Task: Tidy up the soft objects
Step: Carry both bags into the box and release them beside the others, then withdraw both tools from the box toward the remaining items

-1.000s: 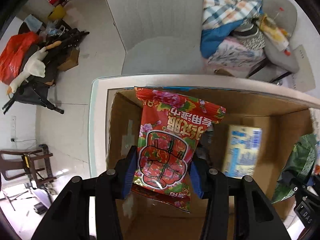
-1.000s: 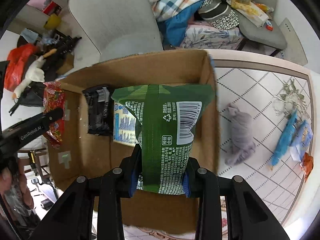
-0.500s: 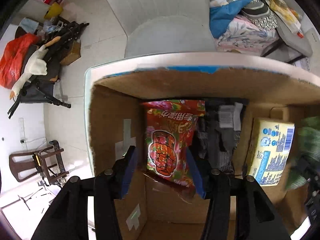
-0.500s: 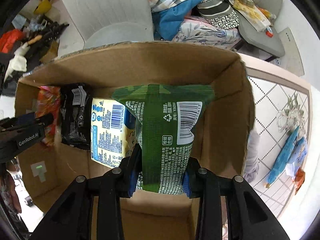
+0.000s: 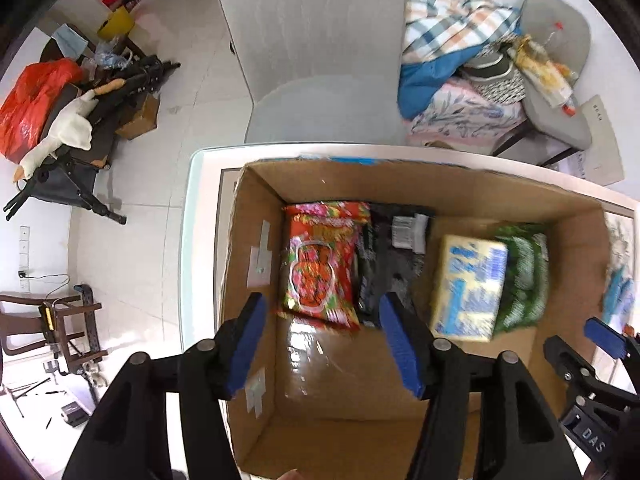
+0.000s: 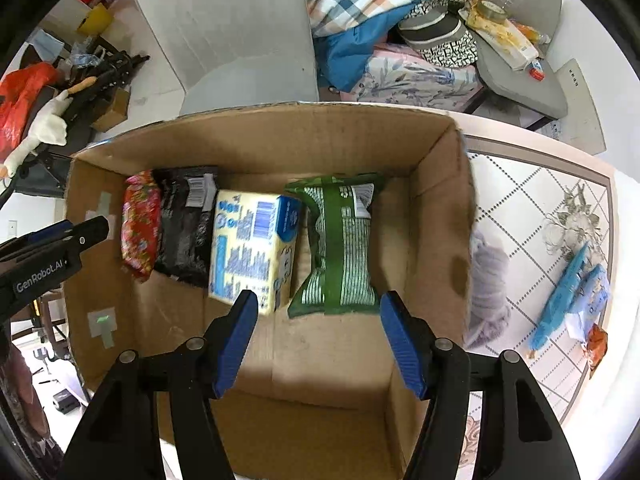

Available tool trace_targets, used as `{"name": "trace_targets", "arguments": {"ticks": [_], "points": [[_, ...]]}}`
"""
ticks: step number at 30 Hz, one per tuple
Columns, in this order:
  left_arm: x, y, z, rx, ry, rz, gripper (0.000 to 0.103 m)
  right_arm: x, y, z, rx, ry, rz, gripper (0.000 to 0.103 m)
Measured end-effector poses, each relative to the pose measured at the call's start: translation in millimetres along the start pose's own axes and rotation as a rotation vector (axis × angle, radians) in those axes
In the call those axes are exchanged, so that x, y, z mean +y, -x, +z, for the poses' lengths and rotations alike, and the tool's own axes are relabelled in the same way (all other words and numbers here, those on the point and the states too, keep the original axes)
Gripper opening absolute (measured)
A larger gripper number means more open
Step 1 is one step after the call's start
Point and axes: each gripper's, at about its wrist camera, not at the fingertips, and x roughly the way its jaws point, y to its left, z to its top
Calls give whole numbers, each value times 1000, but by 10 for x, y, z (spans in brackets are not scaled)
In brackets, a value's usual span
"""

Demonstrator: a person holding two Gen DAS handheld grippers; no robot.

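Observation:
A cardboard box [image 5: 260, 208] [image 6: 436, 184] stands on the table. Inside, in a row from left to right, lie a red packet [image 5: 320, 268] [image 6: 140, 228], a black packet [image 5: 384, 256] [image 6: 184, 224], a yellow and blue pack [image 5: 468, 284] [image 6: 248, 248] and a green packet [image 5: 520, 276] [image 6: 340, 248]. My left gripper [image 5: 320, 336] is open and empty above the red packet's near end. My right gripper [image 6: 318, 336] is open and empty just in front of the green packet.
On the tiled table right of the box lie a grey cloth [image 6: 488, 288], blue packets [image 6: 568, 292] and a small orange packet [image 6: 596, 340]. A white chair [image 6: 232, 32] and a seat piled with clothes [image 6: 384, 32] stand beyond the table.
Both grippers have opened and pulled back up. The red packet and the green packet have been let go and now lie in the box.

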Motion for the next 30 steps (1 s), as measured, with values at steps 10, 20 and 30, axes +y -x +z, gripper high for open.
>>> {"name": "trace_targets", "arguments": {"ticks": [10, 20, 30], "points": [[7, 535, -636, -104, 26, -66, 62, -11, 358, -634, -53, -7, 29, 68], [26, 1022, -1221, -240, 33, -18, 101, 67, 796, -1183, -153, 16, 41, 97], [-24, 1375, -1677, -295, 41, -52, 103, 43, 1279, -1687, -255, 23, 11, 103]]}}
